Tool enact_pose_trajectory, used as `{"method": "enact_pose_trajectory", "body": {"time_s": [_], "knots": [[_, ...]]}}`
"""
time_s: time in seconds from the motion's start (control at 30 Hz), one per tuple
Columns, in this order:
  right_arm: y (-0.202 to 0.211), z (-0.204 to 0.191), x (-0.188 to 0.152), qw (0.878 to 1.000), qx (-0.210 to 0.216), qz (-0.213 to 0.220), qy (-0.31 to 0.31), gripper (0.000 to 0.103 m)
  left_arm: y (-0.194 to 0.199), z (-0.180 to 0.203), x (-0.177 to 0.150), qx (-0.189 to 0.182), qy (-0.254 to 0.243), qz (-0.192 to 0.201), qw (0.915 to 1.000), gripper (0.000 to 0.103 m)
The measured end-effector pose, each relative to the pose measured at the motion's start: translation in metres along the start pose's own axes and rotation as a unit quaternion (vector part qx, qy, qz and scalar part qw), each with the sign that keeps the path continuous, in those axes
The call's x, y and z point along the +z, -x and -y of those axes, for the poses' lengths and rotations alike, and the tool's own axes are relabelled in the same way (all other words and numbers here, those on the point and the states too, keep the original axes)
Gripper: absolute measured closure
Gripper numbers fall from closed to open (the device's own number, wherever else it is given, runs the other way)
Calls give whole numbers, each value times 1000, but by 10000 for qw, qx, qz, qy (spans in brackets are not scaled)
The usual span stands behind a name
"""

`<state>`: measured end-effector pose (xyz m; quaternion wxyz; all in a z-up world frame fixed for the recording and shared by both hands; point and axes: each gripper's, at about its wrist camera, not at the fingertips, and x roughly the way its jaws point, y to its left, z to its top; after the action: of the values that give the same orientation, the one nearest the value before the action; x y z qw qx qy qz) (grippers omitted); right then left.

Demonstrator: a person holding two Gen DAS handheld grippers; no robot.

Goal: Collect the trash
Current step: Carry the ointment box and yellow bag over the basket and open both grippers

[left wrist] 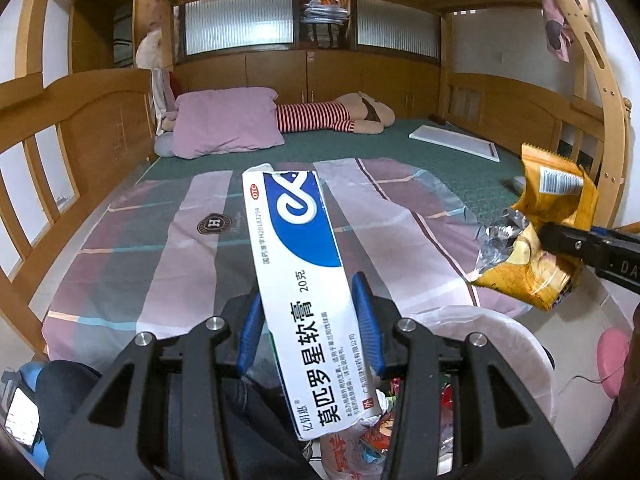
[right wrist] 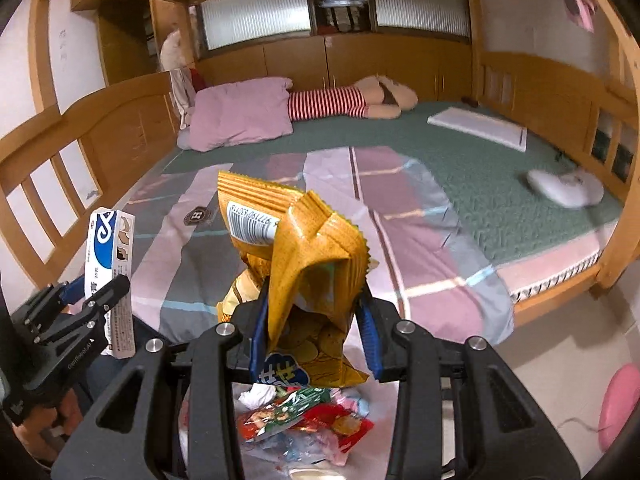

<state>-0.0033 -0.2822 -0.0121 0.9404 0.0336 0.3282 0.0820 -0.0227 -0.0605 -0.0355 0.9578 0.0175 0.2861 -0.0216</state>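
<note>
My left gripper (left wrist: 310,324) is shut on a white and blue ointment box (left wrist: 296,264) that stands up between its blue pads; the box also shows in the right wrist view (right wrist: 110,264), at the left. My right gripper (right wrist: 314,312) is shut on a crumpled orange snack bag (right wrist: 304,264), which also shows in the left wrist view (left wrist: 536,248), at the right. Both are held over a white trash bag (right wrist: 304,428) with several colourful wrappers in it; its rim shows in the left wrist view (left wrist: 500,332).
A bed with a checked sheet (left wrist: 160,264) and green mat (left wrist: 360,144) lies ahead. A pink pillow (left wrist: 224,120), a striped plush doll (left wrist: 332,116), a white board (left wrist: 456,140) and a white object (right wrist: 564,188) lie on it. Wooden rails enclose it. A pink stool (right wrist: 620,404) stands at the right.
</note>
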Motion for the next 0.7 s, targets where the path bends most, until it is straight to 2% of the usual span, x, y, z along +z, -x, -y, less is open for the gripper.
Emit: {"method": "enact_pose_trajectory", "body": {"time_s": [0.2, 0.33, 0.4, 0.43, 0.5, 0.53, 0.6, 0.7], "knots": [[-5, -9, -8, 9995, 81, -211, 217, 64, 2, 0, 0, -98, 25, 14, 9999, 60], [-18, -13, -28, 9950, 7, -817, 577, 64, -2, 3, -1, -295, -21, -92, 9995, 60], [-27, -11, -43, 9906, -12, -1206, 652, 62, -7, 4, -3, -511, -16, -219, 9985, 60], [-32, -10, -50, 9881, -31, -1372, 687, 60, -8, 6, -4, -606, -17, -277, 9978, 60], [-38, -9, -61, 9835, -116, -1634, 767, 44, -15, 9, -7, -873, -40, -456, 9951, 60], [-37, -8, -64, 9825, -188, -1670, 804, 41, -18, 11, -9, -989, -48, -540, 9936, 60], [-34, -3, -62, 9848, -224, -1558, 739, 31, -23, 17, -14, -1179, -71, -714, 9904, 60], [-20, 12, -49, 9918, -271, -1218, 290, 27, -30, 29, -21, -1349, -210, -906, 9865, 60]]}}
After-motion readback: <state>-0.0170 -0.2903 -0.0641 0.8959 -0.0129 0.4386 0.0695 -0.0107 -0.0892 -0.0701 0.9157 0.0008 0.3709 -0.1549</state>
